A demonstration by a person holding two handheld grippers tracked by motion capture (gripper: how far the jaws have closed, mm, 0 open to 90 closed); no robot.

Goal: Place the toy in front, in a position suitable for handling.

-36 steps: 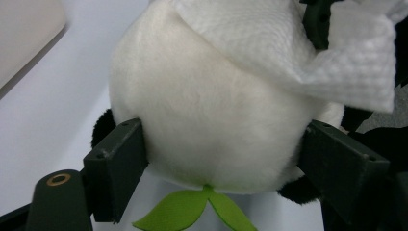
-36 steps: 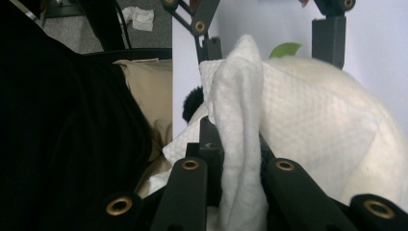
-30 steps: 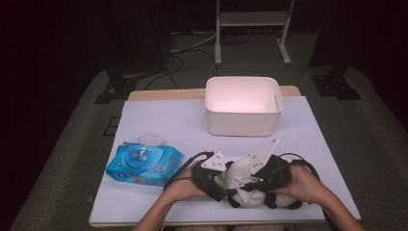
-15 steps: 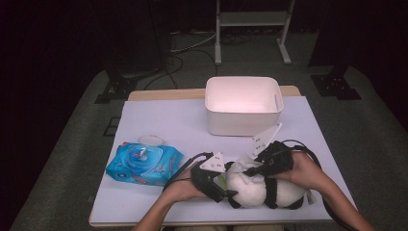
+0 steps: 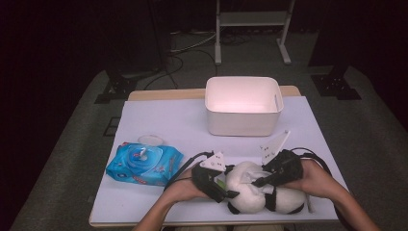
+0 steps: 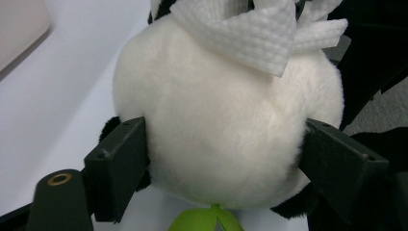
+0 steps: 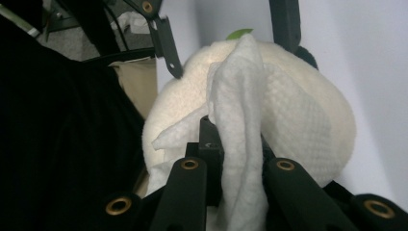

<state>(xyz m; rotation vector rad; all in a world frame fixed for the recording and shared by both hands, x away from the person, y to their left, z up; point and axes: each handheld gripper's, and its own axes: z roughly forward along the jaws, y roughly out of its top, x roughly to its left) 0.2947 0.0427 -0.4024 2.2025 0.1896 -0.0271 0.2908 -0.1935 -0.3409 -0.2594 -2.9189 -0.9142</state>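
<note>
White table cover [image 5: 159, 120] on a wood table, dark room w/ grey floor & cables behind. Plush toy [image 5: 262, 192] lies at 6 o'clock, near the front edge. Left gripper [image 5: 226, 190] clamps its round white head, pads pressing both sides. Right gripper [image 5: 257, 182] is closed on a white wipe [image 7: 240, 125], laid on the head. White bin [image 5: 243, 106] at 12, wipes pack [image 5: 143, 163] at 9; bare cover between them.

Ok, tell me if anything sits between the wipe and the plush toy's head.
Nothing visible does. The wipe, pinched in the right gripper, lies against the plush toy, whose head the left gripper clamps.
</note>
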